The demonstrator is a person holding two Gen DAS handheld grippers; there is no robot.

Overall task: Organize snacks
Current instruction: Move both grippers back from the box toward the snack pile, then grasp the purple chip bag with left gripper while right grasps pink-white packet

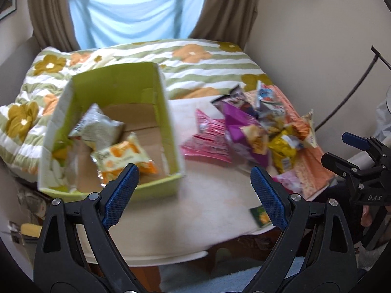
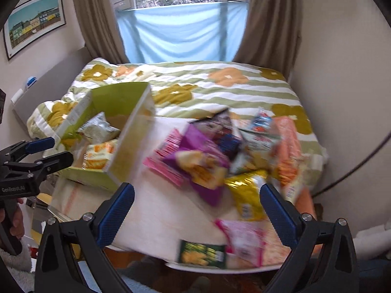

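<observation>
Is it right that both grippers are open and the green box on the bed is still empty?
Not quite. The green box is not empty: the left wrist view shows snack bags inside, including an orange-and-white one. Both the left gripper and right gripper are open.

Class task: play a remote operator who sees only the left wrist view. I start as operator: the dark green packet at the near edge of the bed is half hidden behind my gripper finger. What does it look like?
Observer: In the right wrist view the dark green snack packet shows whole: a flat rectangle with yellow pieces printed on it, lying at the near edge of the cream blanket.
Operator: Is anything beside it?
Observer: A pale pink packet lies just to its right, touching or overlapping it.
Operator: Anything on the left wall?
Observer: A framed picture of coloured houses hangs there.
Operator: My right gripper?
Observer: The right gripper is open and empty.
</observation>
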